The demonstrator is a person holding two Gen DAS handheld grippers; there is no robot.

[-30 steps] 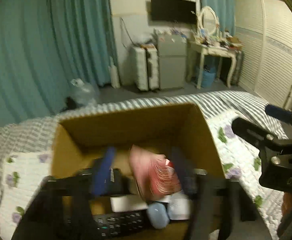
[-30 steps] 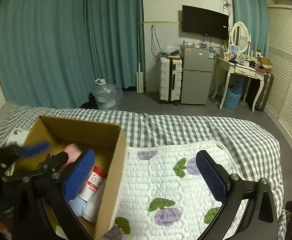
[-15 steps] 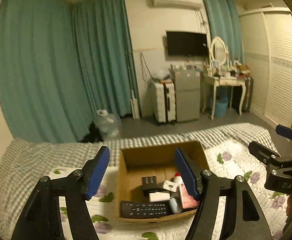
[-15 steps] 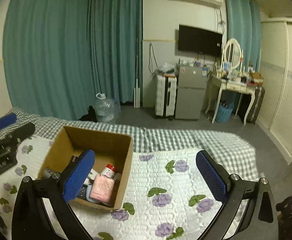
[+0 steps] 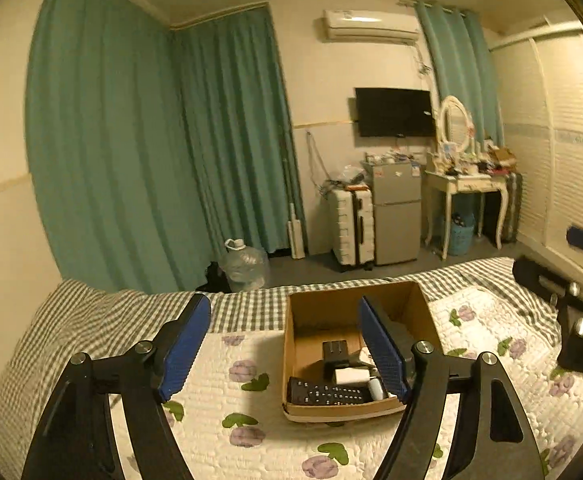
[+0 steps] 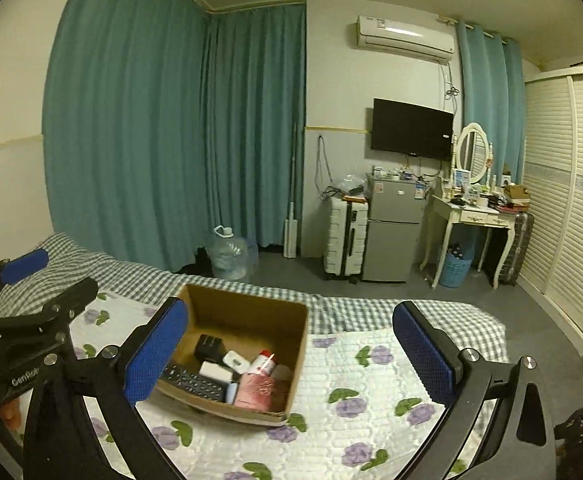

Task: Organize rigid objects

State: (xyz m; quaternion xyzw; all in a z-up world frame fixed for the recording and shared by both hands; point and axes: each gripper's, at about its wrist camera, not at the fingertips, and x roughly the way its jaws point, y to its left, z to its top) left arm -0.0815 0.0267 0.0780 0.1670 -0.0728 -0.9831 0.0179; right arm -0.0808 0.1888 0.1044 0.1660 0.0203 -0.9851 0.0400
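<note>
A cardboard box (image 5: 331, 304) lies open on the bed, holding a black remote (image 5: 325, 392), a black adapter (image 5: 334, 350) and a white charger (image 5: 349, 376). In the right wrist view the box (image 6: 247, 312) also shows a pink pack (image 6: 253, 390) and a red-capped white bottle (image 6: 265, 360). My left gripper (image 5: 283, 308) hangs above and in front of the box, its jaws opening with nothing between them. My right gripper (image 6: 290, 308) is wide open and empty, just right of the left one (image 6: 47, 280).
The bed carries a white quilt (image 6: 371, 380) with purple flowers over a checked blanket (image 5: 111, 312). Beyond its far edge stand a water jug (image 6: 227, 254), a white suitcase (image 6: 345, 236), a small fridge (image 6: 391, 232) and a dressing table (image 6: 475, 216). A louvred wardrobe (image 6: 571, 200) lines the right wall.
Both grippers drew back and up from the box. The left one was down among the box's contents by the pink pack; now the whole box lies ahead. Its jaws stand wider.
</note>
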